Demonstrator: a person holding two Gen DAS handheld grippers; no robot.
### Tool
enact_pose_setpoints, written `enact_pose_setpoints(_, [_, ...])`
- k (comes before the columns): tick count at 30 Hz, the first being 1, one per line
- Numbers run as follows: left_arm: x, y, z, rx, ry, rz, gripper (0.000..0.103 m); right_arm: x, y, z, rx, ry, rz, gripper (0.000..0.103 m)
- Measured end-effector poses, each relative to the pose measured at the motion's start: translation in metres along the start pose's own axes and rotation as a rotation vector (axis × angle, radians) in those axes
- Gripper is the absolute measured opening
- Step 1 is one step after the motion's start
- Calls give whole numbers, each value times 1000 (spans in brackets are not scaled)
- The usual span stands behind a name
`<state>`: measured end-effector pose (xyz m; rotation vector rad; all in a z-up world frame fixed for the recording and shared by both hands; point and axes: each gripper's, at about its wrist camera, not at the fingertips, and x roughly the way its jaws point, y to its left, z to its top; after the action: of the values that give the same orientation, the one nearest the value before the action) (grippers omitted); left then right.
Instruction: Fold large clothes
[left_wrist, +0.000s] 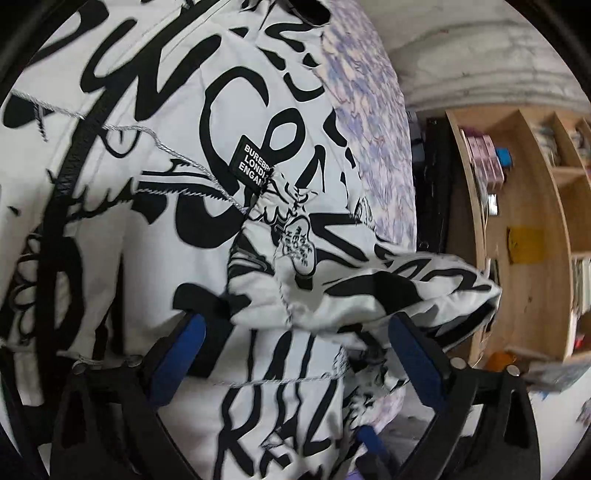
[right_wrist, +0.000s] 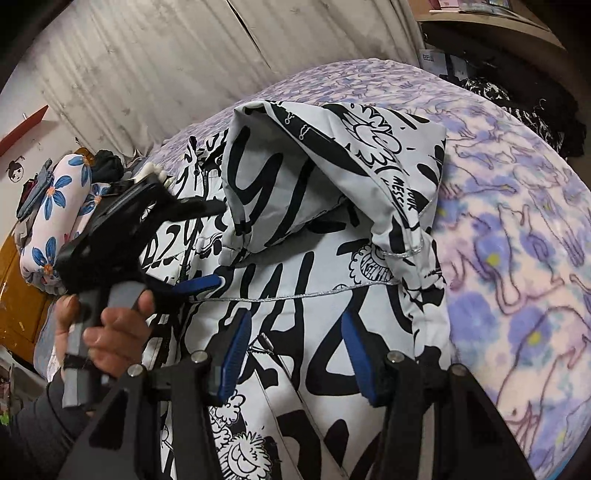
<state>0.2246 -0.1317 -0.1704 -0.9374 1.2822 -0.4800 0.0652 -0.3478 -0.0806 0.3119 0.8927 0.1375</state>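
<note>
On the bed (right_wrist: 524, 236), over a lilac and pink patterned blanket, lies a large white jacket (right_wrist: 295, 295) covered in black graffiti lettering and cartoon drawings, with a thin silver cord (left_wrist: 155, 136) running along its seams. One sleeve (right_wrist: 325, 177) is folded back across the body of the garment, its open cuff facing the wall. From the left wrist view, a small black label (left_wrist: 253, 166) with white lettering sits on the jacket's front, and the sleeve end (left_wrist: 369, 291) bunches up between the blue-padded fingers (left_wrist: 181, 354) of the left hand-held gripper (left_wrist: 291, 354); its jaws stand wide apart, not pressing on the cloth. The right hand-held gripper (right_wrist: 293, 354) hovers above the jacket's lower part with its jaws about half apart and nothing clamped between them. A hand (right_wrist: 107, 332) in a dark sleeve grips the handle of the left tool. A flower-print pillow (right_wrist: 55, 221) rests at the far edge of the bed, and wooden shelves (left_wrist: 524, 229) stand beside it.
</note>
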Motion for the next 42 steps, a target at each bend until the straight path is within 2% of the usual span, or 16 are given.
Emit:
enact_pose_setpoints(2, [9, -3, 7, -9, 14, -37, 66, 2, 1, -1, -2, 3, -2, 51])
enact_pose_setpoints(4, [15, -5, 9, -18, 29, -21, 42, 2, 3, -2, -4, 7, -5, 51])
enact_pose_setpoints(6, [19, -15, 11, 22, 25, 0, 35, 2, 4, -4, -5, 8, -9, 51])
enact_pose_setpoints(8, [12, -33, 11, 125, -30, 70, 31, 0, 5, -4, -11, 5, -18, 51])
enact_pose_setpoints(12, [-20, -79, 6, 324, -179, 165, 28, -5, 6, -5, -18, -7, -34, 51])
enact_pose_setpoints(14, [-46, -96, 8, 386, -257, 192, 27, -8, 5, -5, -18, -13, -39, 51])
enact_pose_setpoints(19, [-126, -109, 8, 518, -487, 298, 27, -15, 7, -5, -34, -32, -49, 51])
enact_pose_setpoints(23, [-171, -80, 0, 577, -582, 442, 27, -13, 9, -4, -41, -21, -49, 51])
enact_pose_setpoints(26, [-172, -33, -5, 567, -501, 552, 30, -5, 7, -5, -27, 8, -53, 51])
enact_pose_setpoints(27, [-167, -13, -6, 552, -441, 577, 31, -3, 5, -5, -18, 18, -50, 51])
enact_pose_setpoints(29, [-156, 16, -7, 511, -338, 611, 39, 1, 4, -3, -1, 37, -44, 51])
enact_pose_setpoints(30, [-152, 29, -7, 482, -299, 618, 40, 1, 4, -3, 2, 40, -44, 51])
enact_pose_setpoints(32, [-155, 50, -8, 427, -264, 582, 54, 1, 5, -2, 3, 47, -41, 51])
enact_pose_setpoints(35, [-173, 61, 1, 347, -294, 509, 74, -4, 4, 4, 14, 44, -12, 56])
enact_pose_setpoints(38, [-187, 62, 13, 314, -323, 459, 77, -6, 2, 18, 14, 33, -12, 58])
enact_pose_setpoints(42, [-175, 57, 34, 324, -315, 480, 77, 5, -14, 52, 37, 42, -30, 59])
